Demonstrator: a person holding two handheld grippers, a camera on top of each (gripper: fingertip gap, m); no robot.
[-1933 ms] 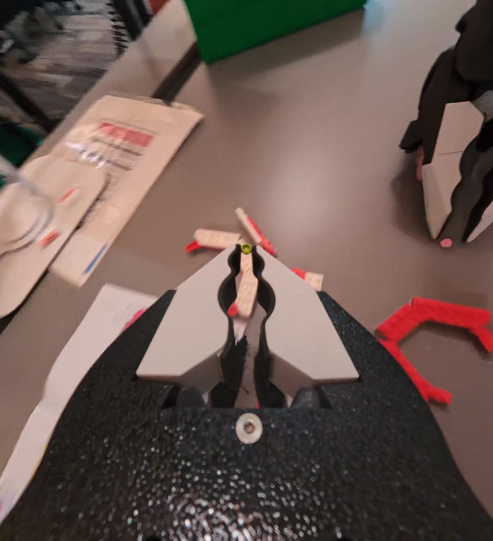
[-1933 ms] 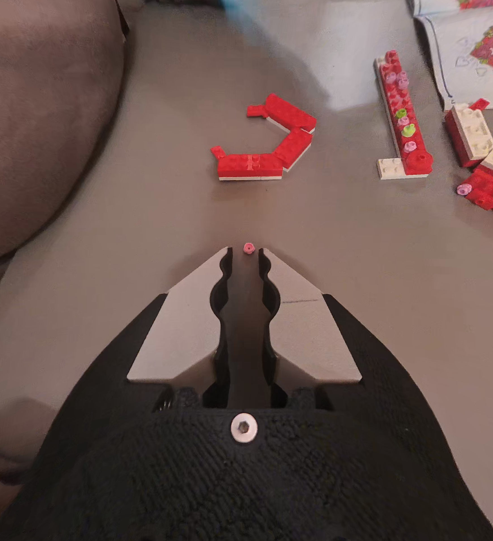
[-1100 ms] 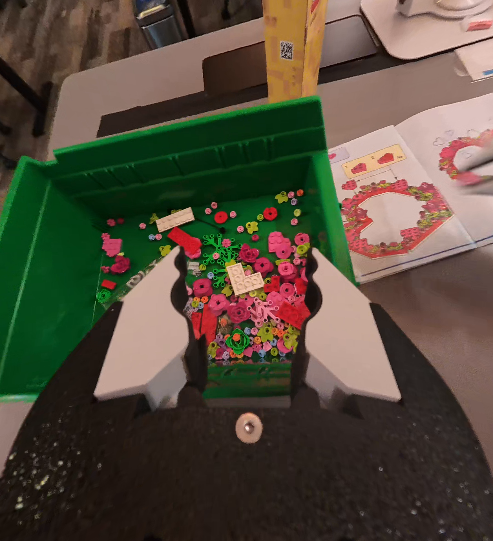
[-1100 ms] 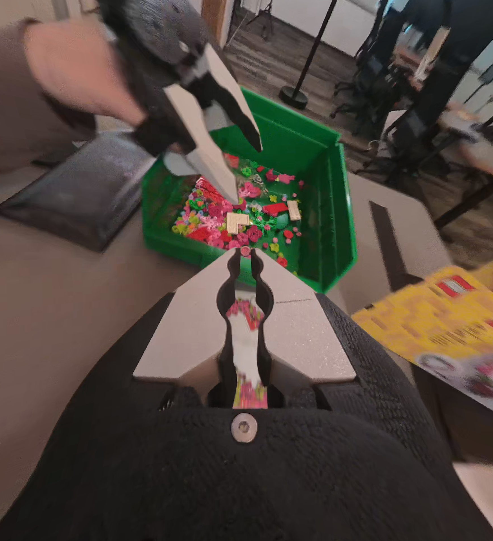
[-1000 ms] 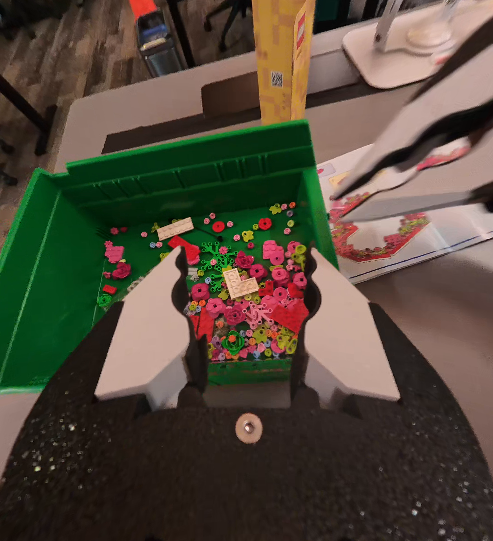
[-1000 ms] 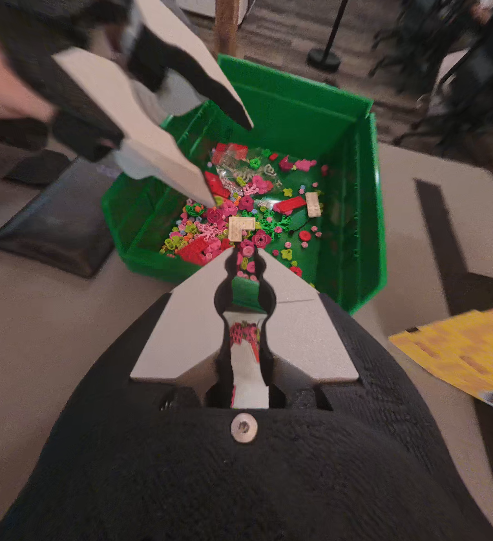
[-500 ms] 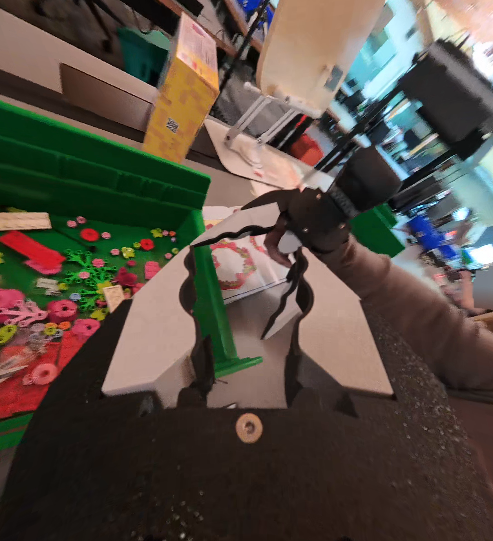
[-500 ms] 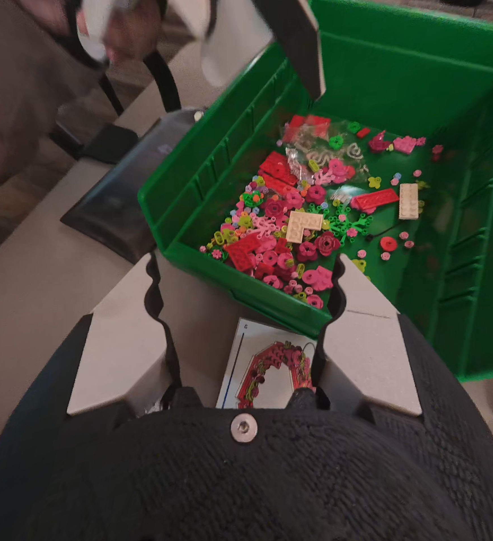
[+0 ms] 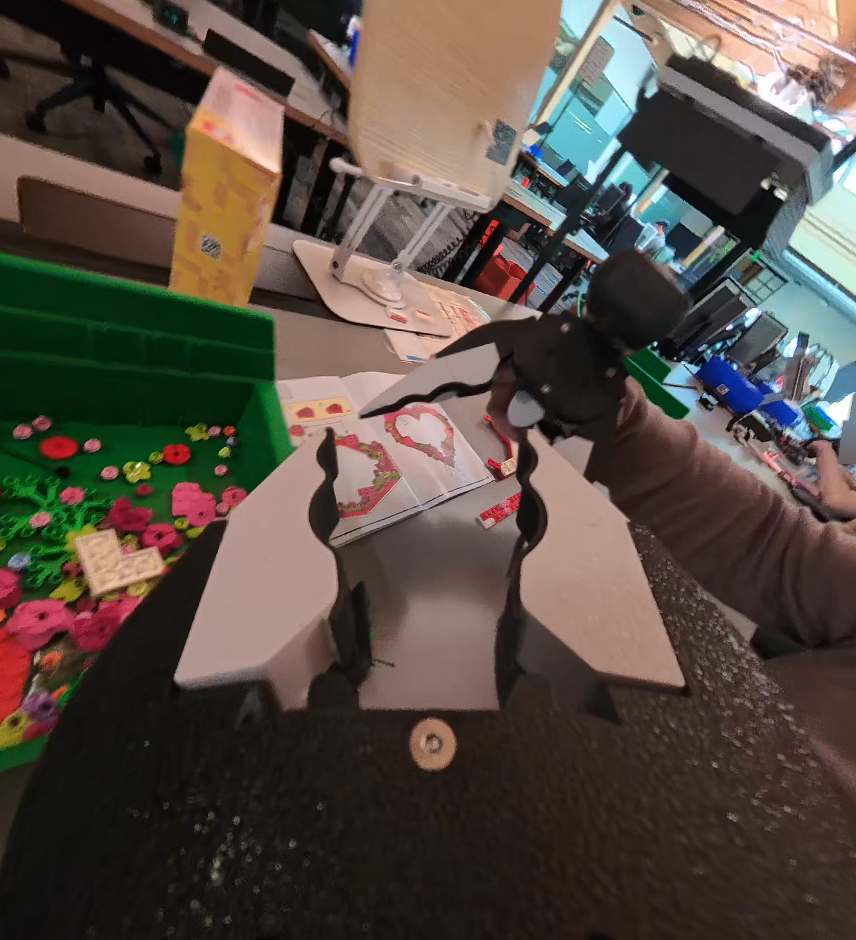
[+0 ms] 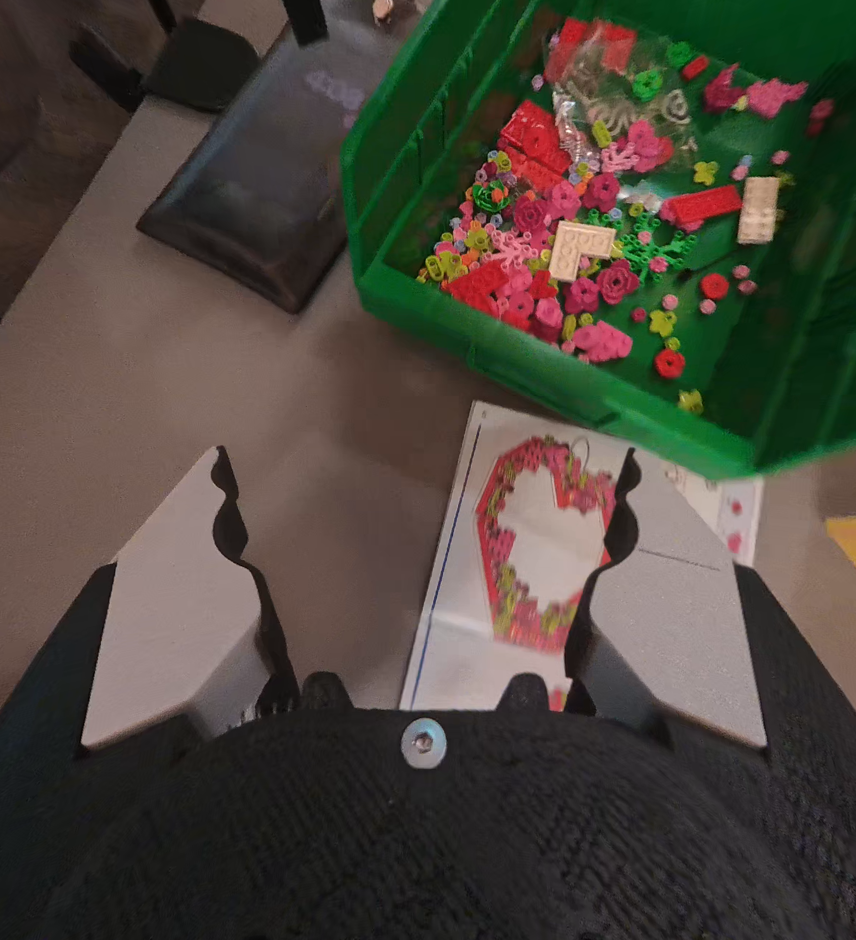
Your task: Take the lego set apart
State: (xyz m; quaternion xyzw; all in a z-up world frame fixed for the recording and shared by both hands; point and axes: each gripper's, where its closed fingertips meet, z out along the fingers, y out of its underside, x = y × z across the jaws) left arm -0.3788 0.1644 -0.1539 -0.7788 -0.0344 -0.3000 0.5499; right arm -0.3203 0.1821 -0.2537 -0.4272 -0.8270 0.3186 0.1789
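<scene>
My left gripper (image 9: 425, 445) is open and empty, held above the grey table beside the green bin (image 9: 263, 407). My right gripper (image 10: 424, 455) is open wide and empty, over the table edge of the instruction booklet (image 10: 517, 549), just short of the bin (image 10: 517, 351). The bin holds several loose red, pink, green and white lego pieces, among them a white L-shaped plate (image 10: 581, 246). One finger (image 9: 441, 381) of the right gripper shows in the left wrist view, above the open booklet (image 9: 415, 473). Small red lego parts (image 9: 501, 508) lie on the table past the booklet.
A black pouch (image 10: 248, 203) lies left of the bin. A yellow box (image 9: 227, 188) and a white lamp stand (image 9: 385, 285) stand behind the bin. A person's brown sleeve (image 9: 720, 519) reaches in from the right. Some 12 centimeters of space lies between my two pairs of fingers.
Both grippers carried small studs from the table to the bin and opened over it. Since then the left view has swung right, off the bin; the right gripper opened wider and drew back over the booklet.
</scene>
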